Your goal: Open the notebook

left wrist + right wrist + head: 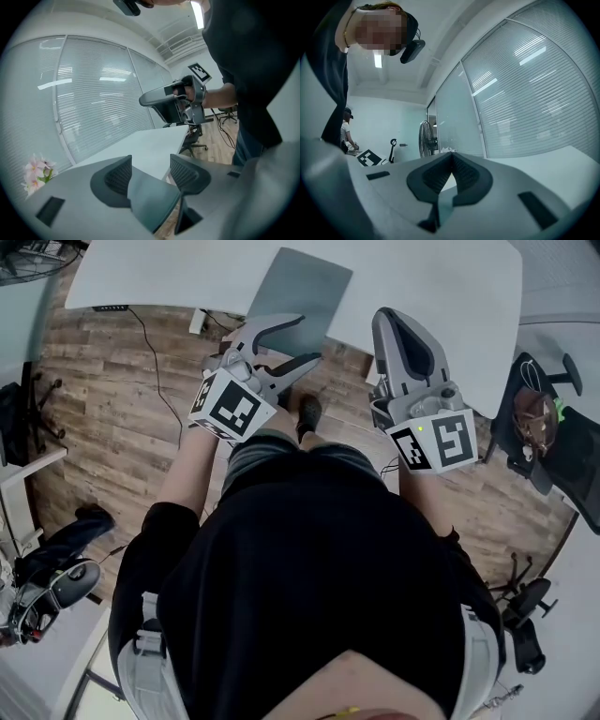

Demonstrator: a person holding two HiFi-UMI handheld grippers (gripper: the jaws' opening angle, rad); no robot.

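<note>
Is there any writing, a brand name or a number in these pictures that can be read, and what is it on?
None can be read.
The left gripper and right gripper carry only black-and-white square patterns, not letters.
The grey notebook shows no print on its cover.

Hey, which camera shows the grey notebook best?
The head view: nearly the whole closed notebook lies on the white table. The left gripper view shows only a corner of it; the right gripper view shows a sliver at most.

Count taken at the desk. Notebook (298,292): one. Table (441,296): one. Grippers: two, the left gripper (309,338) and the right gripper (386,315). Standing fan (424,138): one. Pink flower bunch (37,171): one.
</note>
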